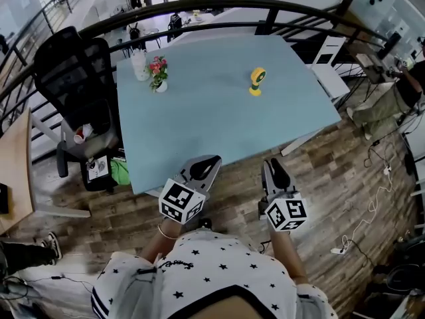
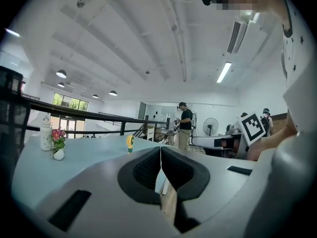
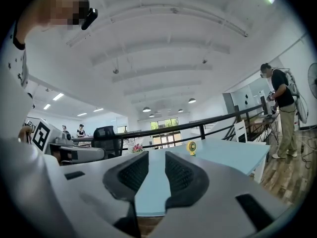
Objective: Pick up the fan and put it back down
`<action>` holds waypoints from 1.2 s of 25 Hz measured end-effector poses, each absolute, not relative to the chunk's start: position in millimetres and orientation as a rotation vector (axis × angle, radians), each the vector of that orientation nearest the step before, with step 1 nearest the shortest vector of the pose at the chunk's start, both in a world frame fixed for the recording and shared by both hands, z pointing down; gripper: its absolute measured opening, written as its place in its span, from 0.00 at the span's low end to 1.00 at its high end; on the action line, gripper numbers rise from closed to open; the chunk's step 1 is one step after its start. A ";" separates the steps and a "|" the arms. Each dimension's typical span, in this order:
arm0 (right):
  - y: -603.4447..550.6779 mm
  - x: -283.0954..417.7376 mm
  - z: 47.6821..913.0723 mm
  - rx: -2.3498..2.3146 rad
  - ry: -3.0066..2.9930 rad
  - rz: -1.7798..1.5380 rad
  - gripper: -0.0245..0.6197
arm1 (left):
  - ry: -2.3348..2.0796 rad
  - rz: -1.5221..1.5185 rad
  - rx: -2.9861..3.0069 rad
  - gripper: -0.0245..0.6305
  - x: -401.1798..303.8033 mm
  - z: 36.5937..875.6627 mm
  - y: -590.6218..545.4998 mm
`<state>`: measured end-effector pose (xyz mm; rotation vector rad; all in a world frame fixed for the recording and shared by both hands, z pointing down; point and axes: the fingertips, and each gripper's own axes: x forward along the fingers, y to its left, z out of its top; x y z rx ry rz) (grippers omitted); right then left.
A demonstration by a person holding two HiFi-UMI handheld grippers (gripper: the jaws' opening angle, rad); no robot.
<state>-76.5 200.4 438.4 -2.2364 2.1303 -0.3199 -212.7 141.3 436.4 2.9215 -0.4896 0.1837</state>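
Open office, pale blue desk beside railing. Small yellow fan stood upright toward far right of desk, well apart from both tongs. Both empty: left tongs together, right tongs apart. Fan likely light, stiff plastic, tippy; best gripped on stem below head

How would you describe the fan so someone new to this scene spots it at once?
Start at the light blue table in front of the curved black railing. In the head view, the fan stands alone on the table's far right part, well apart from the white bottle and pink flowers at the far left corner. It is the only yellow thing there, with a small round head upright on a short stand.
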 end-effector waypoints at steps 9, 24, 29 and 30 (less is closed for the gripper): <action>154.1 -29.2 453.5 -2.145 2.214 -0.341 0.20 | -0.604 0.234 2.890 0.08 -179.8 452.4 118.5; 15.5 95.8 478.0 -1.943 2.449 -0.416 0.24 | -1.018 0.226 2.753 0.08 -85.9 450.4 21.3; -13.2 131.7 485.2 -1.926 2.477 -0.444 0.24 | -1.082 0.245 2.716 0.08 -54.9 448.7 4.8; -19.0 137.3 486.4 -1.921 2.488 -0.447 0.24 | -1.096 0.248 2.708 0.08 -50.0 447.7 1.1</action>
